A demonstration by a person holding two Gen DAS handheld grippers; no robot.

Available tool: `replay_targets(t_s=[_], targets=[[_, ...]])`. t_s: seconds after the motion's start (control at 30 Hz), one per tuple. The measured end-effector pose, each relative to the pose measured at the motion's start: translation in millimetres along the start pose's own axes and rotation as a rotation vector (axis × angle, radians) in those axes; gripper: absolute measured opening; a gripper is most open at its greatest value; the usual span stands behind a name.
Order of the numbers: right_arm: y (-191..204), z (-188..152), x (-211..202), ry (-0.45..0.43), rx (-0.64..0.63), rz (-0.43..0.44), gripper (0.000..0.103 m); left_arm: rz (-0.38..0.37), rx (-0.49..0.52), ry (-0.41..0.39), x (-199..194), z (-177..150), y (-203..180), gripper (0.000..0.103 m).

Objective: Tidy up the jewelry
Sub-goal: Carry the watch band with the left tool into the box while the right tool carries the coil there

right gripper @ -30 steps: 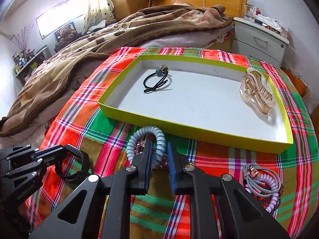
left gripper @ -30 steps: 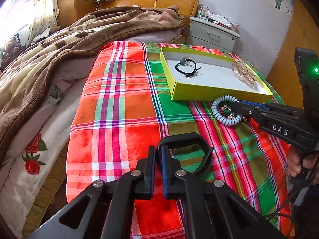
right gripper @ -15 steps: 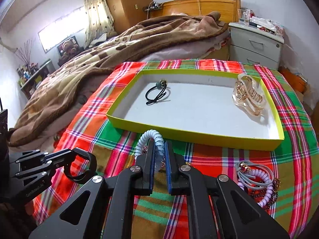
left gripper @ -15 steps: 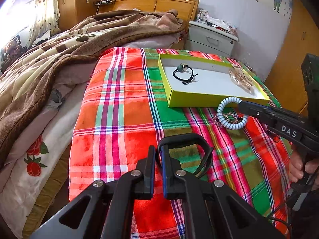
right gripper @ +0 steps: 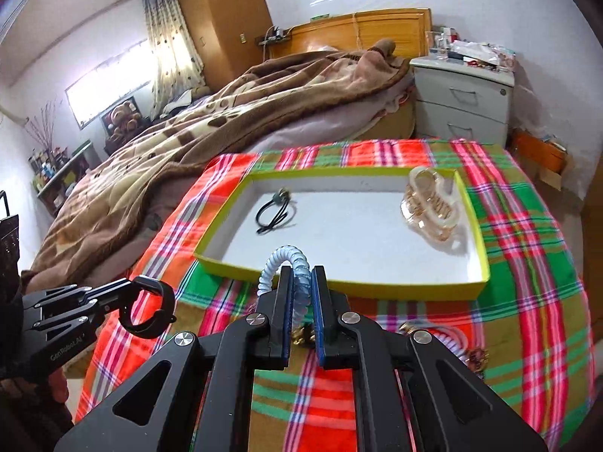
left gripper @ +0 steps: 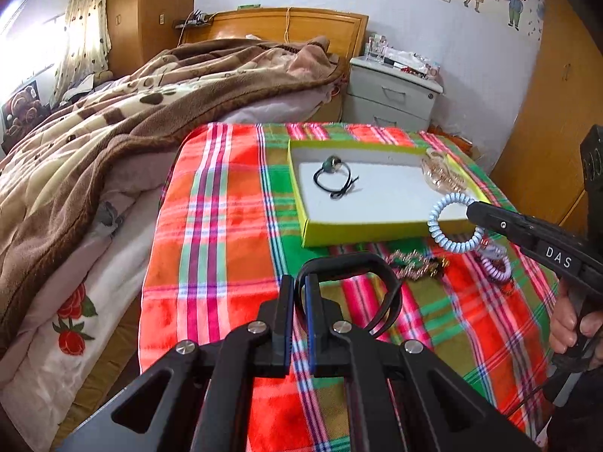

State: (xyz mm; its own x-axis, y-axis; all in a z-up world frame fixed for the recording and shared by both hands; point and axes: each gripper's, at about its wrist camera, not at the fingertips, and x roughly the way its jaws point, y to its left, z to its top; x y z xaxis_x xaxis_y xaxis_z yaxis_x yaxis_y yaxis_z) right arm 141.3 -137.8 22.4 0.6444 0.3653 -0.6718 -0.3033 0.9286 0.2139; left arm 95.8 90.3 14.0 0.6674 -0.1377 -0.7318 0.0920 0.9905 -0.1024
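My left gripper (left gripper: 299, 282) is shut on a black open bangle (left gripper: 352, 263), held above the plaid cloth; it also shows in the right wrist view (right gripper: 149, 309). My right gripper (right gripper: 301, 275) is shut on a light blue spiral hair tie (right gripper: 290, 260), lifted just before the yellow tray (right gripper: 377, 284); the tie shows in the left wrist view (left gripper: 448, 241). In the tray (left gripper: 361, 233) lie a black hair elastic with a bead (right gripper: 275, 213) and a clear gold claw clip (right gripper: 431, 207).
On the plaid cloth (left gripper: 226, 226) in front of the tray lie a beaded gold bracelet (left gripper: 412, 263) and a lilac spiral tie (left gripper: 497, 267). A bed with a brown blanket (left gripper: 94, 143) is on the left, a grey nightstand (left gripper: 392, 94) behind.
Both grippers have risen. The right gripper closed on the blue spiral tie and lifted it off the cloth, leaving the beaded bracelet behind. The left still holds the bangle.
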Motion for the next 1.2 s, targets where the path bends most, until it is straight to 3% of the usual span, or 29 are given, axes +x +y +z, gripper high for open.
replay_targets(t_s=[0.47, 0.83, 1.2], targets=[[-25.6, 48.0, 13.2, -0.004, -0.003, -0.046, 0.01, -0.042, 0.021, -0.018, 21.2, 49.2, -18.5, 0.006], [-40.5, 80.1, 72.0, 0.102, 0.017, -0.02, 0.01, -0.063, 0.034, 0.043, 65.1, 68.1, -31.5, 0.006], [-46.5, 86.2, 121.8, 0.2, 0.03, -0.003, 0.01, -0.044, 0.047, 0.1, 104.5, 75.8, -34.0, 0.006]])
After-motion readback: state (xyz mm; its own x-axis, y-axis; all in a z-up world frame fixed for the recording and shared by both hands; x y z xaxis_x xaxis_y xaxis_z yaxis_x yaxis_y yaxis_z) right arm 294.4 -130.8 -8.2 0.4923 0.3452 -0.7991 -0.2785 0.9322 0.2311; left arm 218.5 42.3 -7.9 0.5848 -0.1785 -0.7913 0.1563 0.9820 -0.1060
